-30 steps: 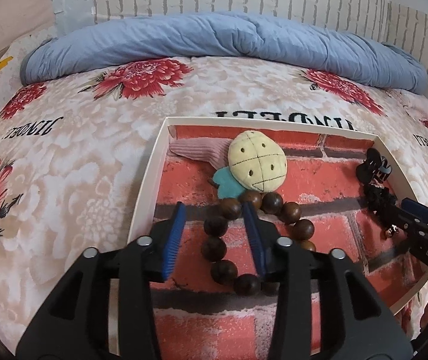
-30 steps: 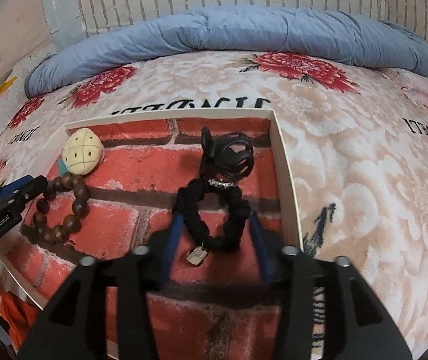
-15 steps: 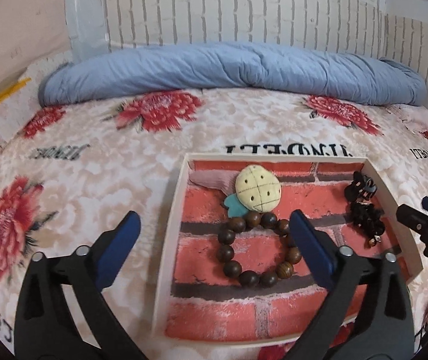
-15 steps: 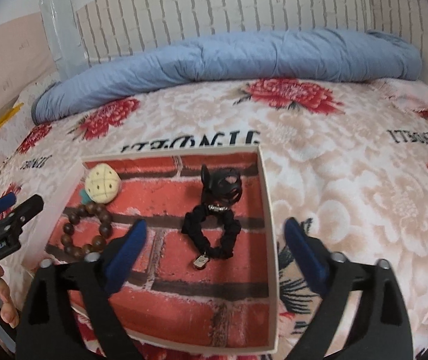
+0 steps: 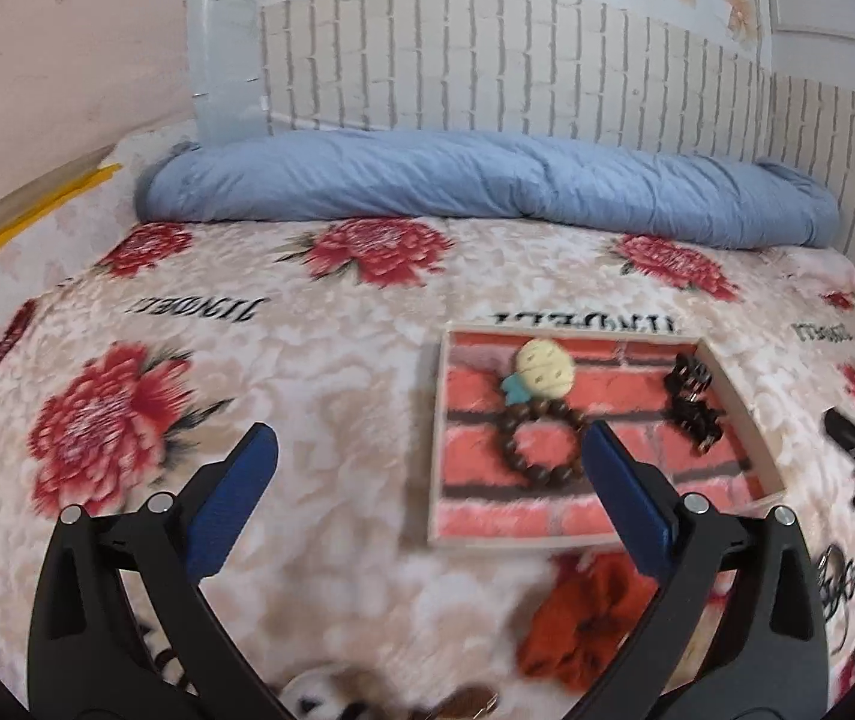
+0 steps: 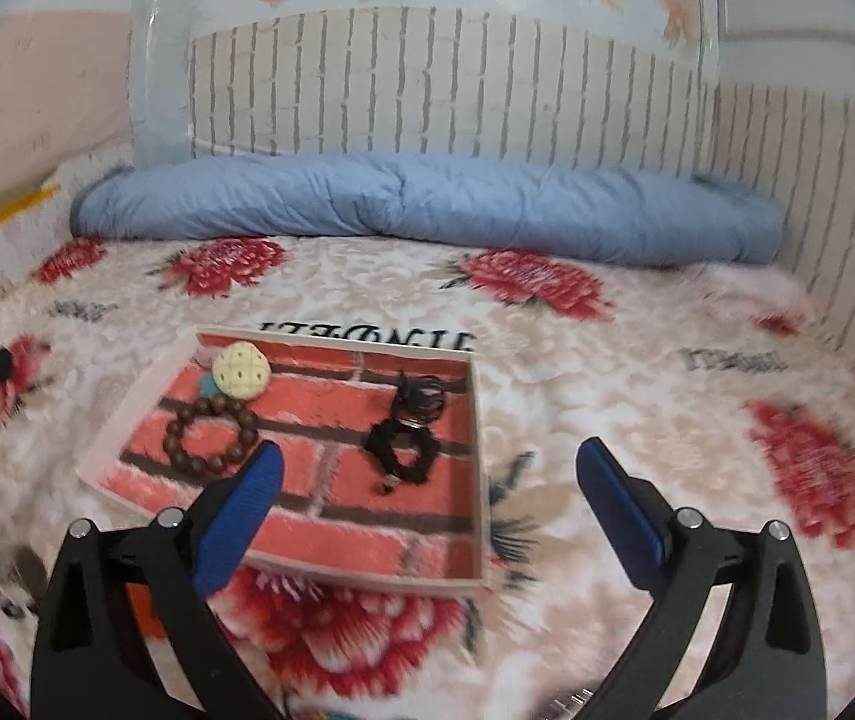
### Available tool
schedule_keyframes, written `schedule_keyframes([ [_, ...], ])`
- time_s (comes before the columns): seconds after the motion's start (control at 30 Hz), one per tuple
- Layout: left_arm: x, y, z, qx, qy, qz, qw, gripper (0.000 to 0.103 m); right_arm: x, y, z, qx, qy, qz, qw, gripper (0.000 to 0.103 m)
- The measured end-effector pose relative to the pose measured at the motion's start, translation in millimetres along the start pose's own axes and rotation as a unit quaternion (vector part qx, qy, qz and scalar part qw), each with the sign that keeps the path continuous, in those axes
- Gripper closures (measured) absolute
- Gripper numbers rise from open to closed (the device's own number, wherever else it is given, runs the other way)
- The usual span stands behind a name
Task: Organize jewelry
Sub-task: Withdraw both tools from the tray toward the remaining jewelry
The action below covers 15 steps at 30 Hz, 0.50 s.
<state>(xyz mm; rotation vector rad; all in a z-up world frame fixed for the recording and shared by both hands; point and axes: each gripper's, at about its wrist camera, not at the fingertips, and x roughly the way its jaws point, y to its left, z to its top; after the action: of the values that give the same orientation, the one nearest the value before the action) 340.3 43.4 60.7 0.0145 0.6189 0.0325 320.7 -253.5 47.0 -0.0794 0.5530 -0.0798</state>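
A shallow white tray [image 5: 436,420] [image 6: 481,456] with a red brick-pattern floor lies on the flowered bedspread. In it lie a brown bead bracelet [image 5: 541,443] [image 6: 210,435], a cream round plush clip [image 5: 544,367] [image 6: 241,371], a black hair claw [image 5: 688,373] [image 6: 421,396] and a black scrunchie with a small tag [image 5: 694,420] [image 6: 400,450]. My left gripper [image 5: 427,450] is open and empty, held above the bed, left of the tray. My right gripper [image 6: 427,465] is open and empty, held above the tray's near right corner.
An orange-red scrunchie [image 5: 583,624] lies on the bedspread in front of the tray. A rolled blue quilt [image 5: 487,180] [image 6: 427,204] runs along the far wall. A brick-pattern wall encloses the bed at the back and right. Blurred small items [image 5: 331,696] lie at the near edge.
Both grippers have opened wide, letting go of the bead bracelet and the black scrunchie, and have pulled up and back from the tray. The left one has shifted left.
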Motion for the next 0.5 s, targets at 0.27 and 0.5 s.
schedule_keyframes([
  [0.27,-32,30,-42,0.026,0.011,0.032,0.9991,0.005,-42,-18,-27,0.030,0.007,-0.016,0.999,0.004],
  [0.5,-43,47,-74,0.023,0.033,0.028,0.9988,0.005,-51,-18,-58,0.037,0.034,0.001,0.999,0.004],
])
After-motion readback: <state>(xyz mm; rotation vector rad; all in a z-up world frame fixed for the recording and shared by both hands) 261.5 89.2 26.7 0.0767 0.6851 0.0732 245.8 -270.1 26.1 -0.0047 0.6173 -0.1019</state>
